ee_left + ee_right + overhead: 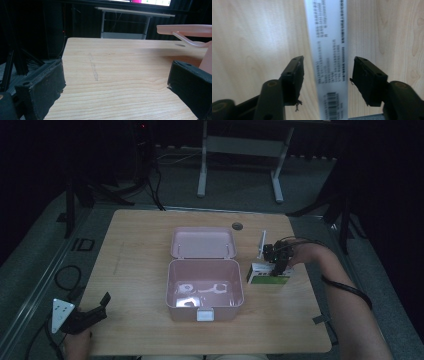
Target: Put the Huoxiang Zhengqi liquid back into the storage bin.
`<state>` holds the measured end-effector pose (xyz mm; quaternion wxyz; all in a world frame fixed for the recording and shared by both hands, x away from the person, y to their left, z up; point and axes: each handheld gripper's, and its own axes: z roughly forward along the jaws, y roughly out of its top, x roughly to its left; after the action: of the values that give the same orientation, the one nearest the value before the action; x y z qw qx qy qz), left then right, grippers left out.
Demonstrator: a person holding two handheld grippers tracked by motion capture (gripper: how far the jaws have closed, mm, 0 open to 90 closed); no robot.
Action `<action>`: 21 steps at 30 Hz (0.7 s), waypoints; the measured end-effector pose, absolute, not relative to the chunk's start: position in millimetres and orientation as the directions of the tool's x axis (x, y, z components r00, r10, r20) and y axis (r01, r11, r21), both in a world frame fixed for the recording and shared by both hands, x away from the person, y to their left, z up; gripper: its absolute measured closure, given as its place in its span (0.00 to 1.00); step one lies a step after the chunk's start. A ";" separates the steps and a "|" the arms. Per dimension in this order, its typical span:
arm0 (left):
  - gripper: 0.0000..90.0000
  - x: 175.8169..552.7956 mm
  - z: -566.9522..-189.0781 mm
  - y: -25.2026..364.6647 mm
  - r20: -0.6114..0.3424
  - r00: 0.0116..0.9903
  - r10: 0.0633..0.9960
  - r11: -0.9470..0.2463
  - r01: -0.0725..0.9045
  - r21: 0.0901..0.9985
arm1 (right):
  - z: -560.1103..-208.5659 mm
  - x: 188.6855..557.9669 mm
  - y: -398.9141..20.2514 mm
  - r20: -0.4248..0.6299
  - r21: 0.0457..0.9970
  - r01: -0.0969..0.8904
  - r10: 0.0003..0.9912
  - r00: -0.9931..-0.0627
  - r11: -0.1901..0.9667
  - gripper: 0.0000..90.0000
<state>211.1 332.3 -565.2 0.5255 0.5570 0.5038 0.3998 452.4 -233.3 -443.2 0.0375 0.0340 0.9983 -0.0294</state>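
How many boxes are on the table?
2. The pink box sits open mid-table; the small white and green box lies beside it, under the right hand-held gripper. None seem hidden.

Small white carton [328, 57] lying on the wooden table near its right edge, side face bearing columns of fine black print too blurred to read, a barcode [332, 99] at its lower end with no legible digits, no brand name decipherable

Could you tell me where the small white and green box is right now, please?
In the high view, the white and green box lies on the table, right of the open pink case, under the right hand-held gripper.
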 end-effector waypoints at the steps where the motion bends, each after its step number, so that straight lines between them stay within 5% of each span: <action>1: 0.01 211.1 -565.2 332.3 -0.084 0.173 0.981 0.060 0.141 0.988 | -445.4 453.8 -233.7 -0.071 -0.054 0.070 0.066 -0.995 0.996 0.51; 21: 0.01 211.1 -565.2 331.6 -0.077 0.169 0.983 0.053 0.140 0.989 | -466.8 458.8 -231.8 -0.024 -0.066 0.044 0.043 -0.999 0.997 0.66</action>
<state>211.1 331.6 -565.2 0.5229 0.5578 0.5032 0.4028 458.8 -231.8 -466.8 0.0114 0.0217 0.9991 -0.0332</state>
